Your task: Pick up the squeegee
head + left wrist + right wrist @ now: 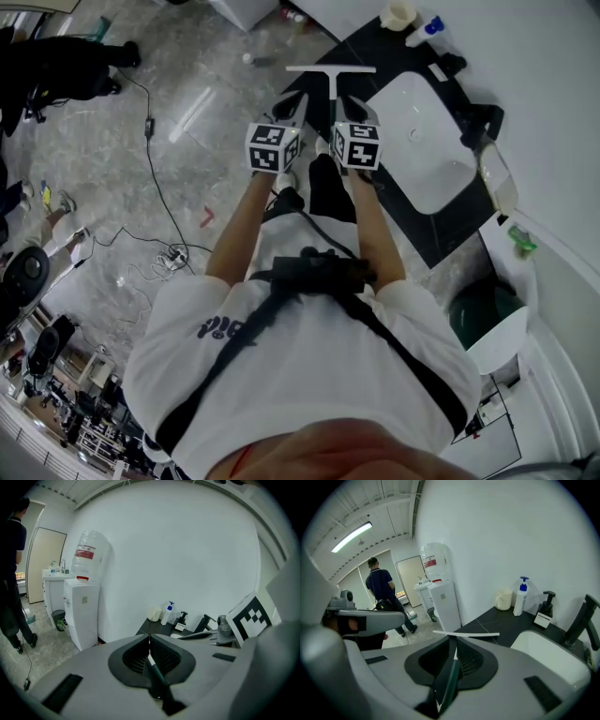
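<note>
Right gripper (454,645) is clamped on the squeegee (467,633) by its handle. The white blade sits crosswise just past the jaw tips, in the air near the black counter (511,620) edge. Left gripper (149,641) is closed and empty, just beside it.

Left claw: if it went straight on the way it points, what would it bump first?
Probably the black counter, near its end, just before the cup and the bottle. Nothing shows between it and the shut left claw, but depth is hard to judge.
</note>
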`<action>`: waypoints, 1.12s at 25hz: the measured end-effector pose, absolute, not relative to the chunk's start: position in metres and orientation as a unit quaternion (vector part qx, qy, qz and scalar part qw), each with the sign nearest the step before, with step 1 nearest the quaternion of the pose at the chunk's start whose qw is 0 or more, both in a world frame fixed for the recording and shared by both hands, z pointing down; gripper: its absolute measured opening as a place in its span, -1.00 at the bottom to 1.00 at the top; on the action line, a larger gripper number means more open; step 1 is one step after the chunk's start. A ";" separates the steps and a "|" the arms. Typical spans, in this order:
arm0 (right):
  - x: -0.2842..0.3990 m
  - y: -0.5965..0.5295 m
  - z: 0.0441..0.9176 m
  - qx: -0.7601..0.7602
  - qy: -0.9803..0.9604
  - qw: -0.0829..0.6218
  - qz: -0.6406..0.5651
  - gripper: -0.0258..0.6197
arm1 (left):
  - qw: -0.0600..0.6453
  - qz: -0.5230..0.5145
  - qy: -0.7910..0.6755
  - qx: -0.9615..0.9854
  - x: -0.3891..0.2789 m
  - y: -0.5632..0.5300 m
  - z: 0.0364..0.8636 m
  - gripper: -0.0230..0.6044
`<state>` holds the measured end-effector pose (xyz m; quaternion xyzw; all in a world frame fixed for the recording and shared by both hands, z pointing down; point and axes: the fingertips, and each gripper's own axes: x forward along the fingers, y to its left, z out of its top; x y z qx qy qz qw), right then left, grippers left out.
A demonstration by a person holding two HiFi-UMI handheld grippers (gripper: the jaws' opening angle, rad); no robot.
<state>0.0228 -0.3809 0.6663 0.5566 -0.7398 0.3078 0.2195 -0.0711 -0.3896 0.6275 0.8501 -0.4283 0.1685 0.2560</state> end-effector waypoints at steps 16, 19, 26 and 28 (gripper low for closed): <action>0.015 -0.395 0.761 0.529 -0.714 0.294 0.352 -0.43 | 0.295 0.192 -0.442 0.825 -0.087 -0.400 0.676 -0.88; 0.012 -0.400 0.771 0.527 -0.710 0.302 0.357 -0.43 | 0.299 0.194 -0.443 0.823 -0.090 -0.402 0.681 -0.88; 0.005 -0.412 0.776 0.542 -0.699 0.307 0.352 -0.43 | 0.301 0.194 -0.442 0.822 -0.094 -0.405 0.683 -0.88; 0.003 -0.415 0.774 0.550 -0.697 0.305 0.344 -0.44 | 0.301 0.193 -0.441 0.823 -0.096 -0.404 0.681 -0.88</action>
